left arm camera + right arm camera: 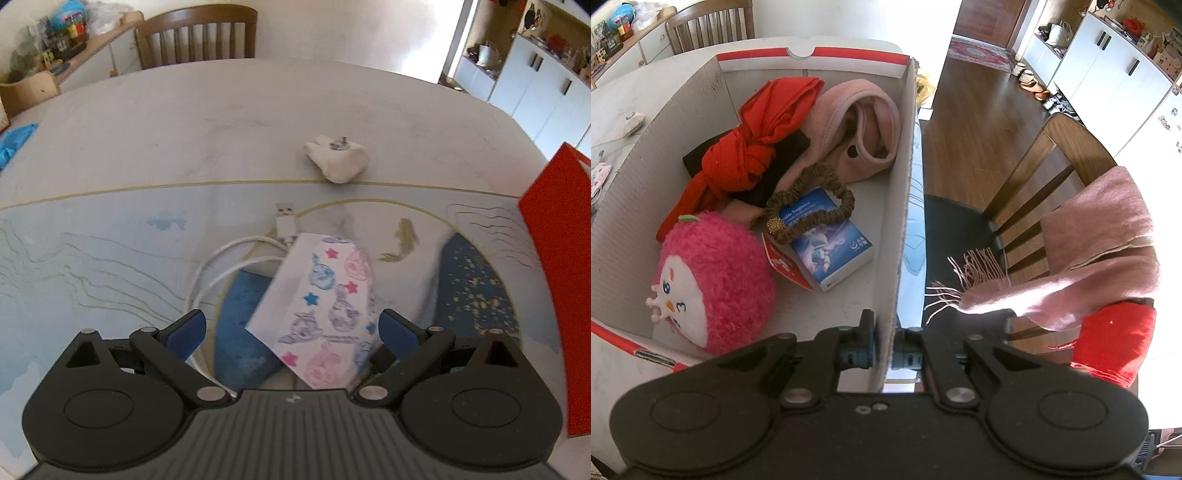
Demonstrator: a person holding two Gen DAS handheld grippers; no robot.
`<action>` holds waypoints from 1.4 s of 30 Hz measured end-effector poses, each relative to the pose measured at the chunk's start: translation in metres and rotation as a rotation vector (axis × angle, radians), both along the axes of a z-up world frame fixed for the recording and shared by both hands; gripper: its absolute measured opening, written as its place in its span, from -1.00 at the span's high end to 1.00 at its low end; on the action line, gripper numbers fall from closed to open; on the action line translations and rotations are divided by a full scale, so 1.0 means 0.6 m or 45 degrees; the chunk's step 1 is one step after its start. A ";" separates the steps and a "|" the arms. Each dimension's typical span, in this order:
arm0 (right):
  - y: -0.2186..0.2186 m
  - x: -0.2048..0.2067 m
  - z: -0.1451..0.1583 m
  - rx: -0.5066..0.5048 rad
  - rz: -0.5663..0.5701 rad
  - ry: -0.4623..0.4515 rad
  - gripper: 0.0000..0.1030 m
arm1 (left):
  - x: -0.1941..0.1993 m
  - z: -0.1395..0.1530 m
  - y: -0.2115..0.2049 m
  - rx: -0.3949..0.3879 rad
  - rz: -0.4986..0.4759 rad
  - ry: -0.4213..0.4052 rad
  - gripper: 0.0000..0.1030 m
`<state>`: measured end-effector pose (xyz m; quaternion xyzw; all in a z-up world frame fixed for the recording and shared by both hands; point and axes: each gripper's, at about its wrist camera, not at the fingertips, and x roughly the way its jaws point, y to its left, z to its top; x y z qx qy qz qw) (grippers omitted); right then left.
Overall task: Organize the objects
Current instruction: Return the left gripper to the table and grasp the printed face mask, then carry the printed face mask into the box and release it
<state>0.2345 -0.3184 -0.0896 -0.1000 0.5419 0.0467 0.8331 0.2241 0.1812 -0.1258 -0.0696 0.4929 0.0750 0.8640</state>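
In the left wrist view a white pouch point(325, 302) printed with pink and blue animals and stars lies on the table mat, over a coiled white USB cable point(236, 258). My left gripper point(291, 328) hangs over it, open wide, a blue pad on each side of the pouch and neither touching it. In the right wrist view my right gripper point(882, 354) is shut on the right wall of a red-and-white cardboard box point(901, 206). Inside lie a pink plush toy point(716, 280), a red cloth point(746, 147), a pink garment point(864, 122), a blue carton point(831, 240) and a brown scrunchie point(812, 210).
A white lump with a metal clip point(338, 158) lies farther back on the table. The red box side point(557, 266) stands at the right edge of the left wrist view. A wooden chair point(195, 37) is behind the table; another chair point(1034, 177) carries a pink scarf point(1089, 251).
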 end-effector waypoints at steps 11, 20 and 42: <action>0.004 0.000 -0.001 -0.003 0.001 0.000 0.88 | 0.000 -0.006 -0.007 -0.008 -0.044 -0.015 -0.16; -0.001 0.000 -0.001 -0.002 0.002 -0.002 0.89 | -0.009 0.012 -0.018 -0.016 -0.078 -0.067 0.71; -0.002 0.000 -0.002 0.000 0.007 -0.008 0.90 | -0.047 0.170 -0.138 -0.195 -0.317 -0.266 0.83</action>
